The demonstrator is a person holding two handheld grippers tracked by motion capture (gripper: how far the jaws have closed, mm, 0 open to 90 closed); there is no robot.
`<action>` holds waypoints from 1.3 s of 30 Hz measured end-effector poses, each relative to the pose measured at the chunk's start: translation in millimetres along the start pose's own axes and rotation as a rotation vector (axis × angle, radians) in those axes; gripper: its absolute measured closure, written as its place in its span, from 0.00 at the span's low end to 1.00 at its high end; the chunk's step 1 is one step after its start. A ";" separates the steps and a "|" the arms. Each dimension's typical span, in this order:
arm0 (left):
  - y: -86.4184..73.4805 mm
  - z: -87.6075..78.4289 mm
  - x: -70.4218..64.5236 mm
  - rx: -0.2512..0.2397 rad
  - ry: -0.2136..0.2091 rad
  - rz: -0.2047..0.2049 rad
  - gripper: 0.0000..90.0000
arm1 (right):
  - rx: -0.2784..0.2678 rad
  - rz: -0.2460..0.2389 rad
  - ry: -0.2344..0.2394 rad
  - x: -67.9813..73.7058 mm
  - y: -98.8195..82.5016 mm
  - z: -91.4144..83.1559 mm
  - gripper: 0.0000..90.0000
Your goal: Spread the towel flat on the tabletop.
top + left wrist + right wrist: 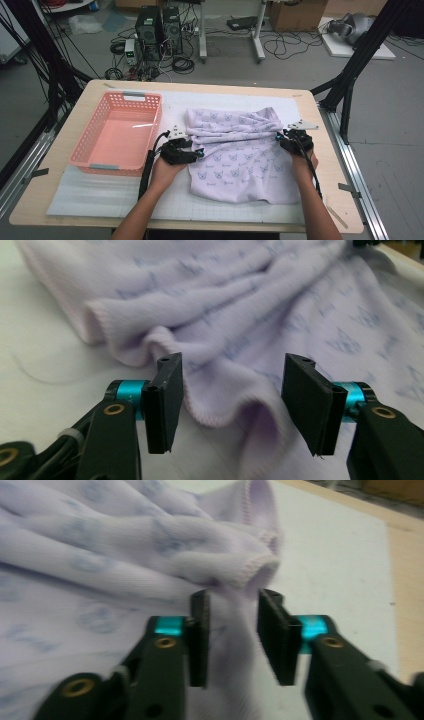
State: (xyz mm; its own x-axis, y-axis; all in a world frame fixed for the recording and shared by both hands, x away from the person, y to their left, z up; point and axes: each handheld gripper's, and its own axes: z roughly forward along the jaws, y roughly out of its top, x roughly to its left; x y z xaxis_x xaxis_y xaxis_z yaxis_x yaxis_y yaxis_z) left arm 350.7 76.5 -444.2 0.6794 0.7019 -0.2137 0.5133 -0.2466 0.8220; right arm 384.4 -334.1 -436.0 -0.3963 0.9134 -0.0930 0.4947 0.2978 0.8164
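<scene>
Lilac knit cloth, one, butterfly print, rumpled on mat beside one pink slotted basket. Two grippers: left gripper jaws apart astride hem; right gripper jaws apart, fold between.

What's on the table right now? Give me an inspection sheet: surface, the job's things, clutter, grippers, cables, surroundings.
Surface: wooden table with a pale gridded mat on it.
Job's things: lilac printed cloth, rumpled along its far side, lying flat on the mat.
Clutter: empty pink basket left of the cloth.
Grippers: left gripper open, a cloth fold between its jaws, not pinched; right gripper open around the cloth's hemmed edge.
Cables: a black cable trails along each forearm.
Surroundings: computer towers, loose floor wires, cardboard box, black frame posts.
</scene>
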 end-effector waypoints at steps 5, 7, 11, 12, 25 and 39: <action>-8.4 4.9 -10.0 0.082 0.019 0.065 0.41 | -0.038 0.000 0.043 5.1 -8.8 -29.7 0.57; -8.9 6.3 -16.5 0.089 0.075 0.113 0.47 | -0.065 0.026 0.066 5.6 -11.1 -39.3 0.57; -7.9 5.8 -14.5 0.077 0.112 0.123 0.89 | -0.091 0.020 0.105 10.1 -11.1 -44.5 0.57; -7.1 6.0 -11.4 0.073 0.112 0.104 0.92 | -0.090 0.006 0.109 11.7 -10.9 -44.4 0.57; 8.0 -0.3 32.8 -0.041 0.303 -0.001 0.94 | 0.031 0.036 0.196 20.0 -21.2 -31.8 0.43; -3.0 -29.3 13.1 -0.055 0.126 -0.009 0.51 | 0.068 -0.030 -0.017 10.9 -27.1 -19.8 0.94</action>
State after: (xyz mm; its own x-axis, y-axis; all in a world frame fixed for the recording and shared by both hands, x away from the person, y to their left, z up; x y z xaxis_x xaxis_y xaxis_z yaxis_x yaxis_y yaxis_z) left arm 342.6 106.0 -434.0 0.6017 0.7834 -0.1559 0.4872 -0.2053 0.8488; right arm 351.3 -337.7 -447.9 -0.3984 0.9084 -0.1272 0.5348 0.3427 0.7724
